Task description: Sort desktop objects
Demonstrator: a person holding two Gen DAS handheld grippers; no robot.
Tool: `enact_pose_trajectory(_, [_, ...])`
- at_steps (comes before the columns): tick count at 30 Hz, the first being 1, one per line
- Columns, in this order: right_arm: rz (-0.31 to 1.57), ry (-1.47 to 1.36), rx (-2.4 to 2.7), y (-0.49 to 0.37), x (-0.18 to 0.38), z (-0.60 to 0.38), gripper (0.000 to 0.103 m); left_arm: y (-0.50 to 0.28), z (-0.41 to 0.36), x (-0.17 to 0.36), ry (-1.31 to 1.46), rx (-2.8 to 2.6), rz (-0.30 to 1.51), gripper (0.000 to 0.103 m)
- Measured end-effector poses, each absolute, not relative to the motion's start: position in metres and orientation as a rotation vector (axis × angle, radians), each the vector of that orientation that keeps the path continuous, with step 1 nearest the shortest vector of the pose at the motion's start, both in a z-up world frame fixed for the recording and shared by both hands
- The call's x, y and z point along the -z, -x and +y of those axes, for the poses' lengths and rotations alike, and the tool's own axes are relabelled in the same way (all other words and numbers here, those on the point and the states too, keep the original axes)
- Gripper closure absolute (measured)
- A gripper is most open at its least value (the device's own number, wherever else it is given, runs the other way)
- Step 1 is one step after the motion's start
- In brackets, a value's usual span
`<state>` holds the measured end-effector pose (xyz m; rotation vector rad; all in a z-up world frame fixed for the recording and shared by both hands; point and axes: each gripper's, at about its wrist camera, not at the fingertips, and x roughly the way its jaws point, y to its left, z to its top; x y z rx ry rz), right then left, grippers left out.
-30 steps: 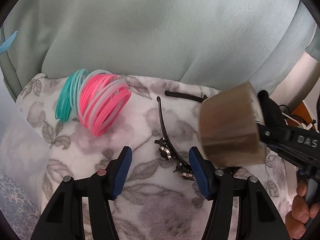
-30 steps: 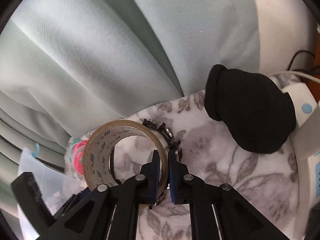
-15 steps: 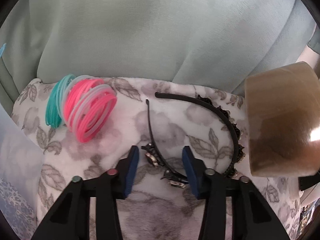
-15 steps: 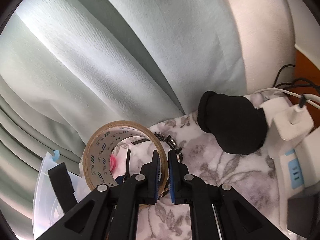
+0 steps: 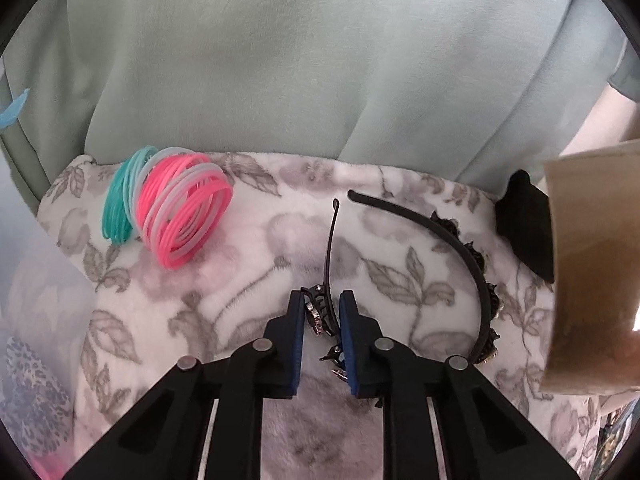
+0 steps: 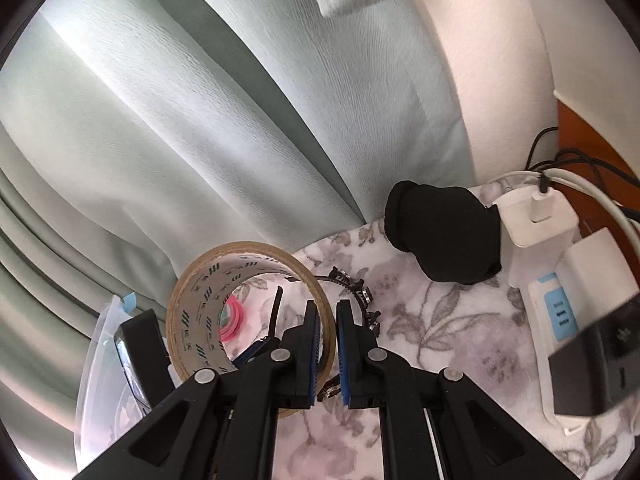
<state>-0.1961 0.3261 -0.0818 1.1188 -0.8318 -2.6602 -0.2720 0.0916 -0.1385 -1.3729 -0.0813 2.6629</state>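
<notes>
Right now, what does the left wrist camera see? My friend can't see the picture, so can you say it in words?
The left gripper closes its blue pads around a black jewelled headband lying on a flowery blanket. Pink and teal bangles sit further back on the left, and a brown tape roll fills the right edge.

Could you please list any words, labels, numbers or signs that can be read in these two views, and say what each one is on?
No text can be read.
Tape roll: dark marks repeated on the inner core, too small and distorted to read.
Power strip: a blue panel with three short dark bars, not lettering.
Dark device at the right edge: a small pale mark, blurred, unreadable.
</notes>
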Motion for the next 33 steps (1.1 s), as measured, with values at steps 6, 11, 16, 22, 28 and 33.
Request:
enact_pose_trajectory(6, [-0.856,-1.105,2.663,0.177,0.069,0.326,0.094,0.248,0.085,0.134,1.383,-2.637,-0.083,0.087])
enact_pose_trajectory(11, [-0.877,-1.113,2.654,0.161,0.075,0.325,0.094,0.233,0.092,0.148,1.416,-2.618,-0.071,0.087])
enact_pose_trajectory(16, [-0.888,-1.137,2.632,0.137,0.077,0.321,0.094,0.204,0.088,0.143,1.437,-2.602,-0.097,0.087])
enact_pose_trajectory(22, [-0.922,-1.176,2.595,0.108,0.088,0.309,0.094,0.180,0.083,0.139,1.417,-2.595,-0.102,0.088])
enact_pose_trajectory(28, [-0.948,-1.203,2.577,0.078,0.095,0.302,0.094,0.150,0.074,0.128,1.390,-2.592,-0.096,0.088])
enact_pose_trajectory(33, [-0.962,-1.197,2.575,0.059,0.094,0.300,0.094,0.130,0.066,0.116,1.352,-2.596,-0.095,0.088])
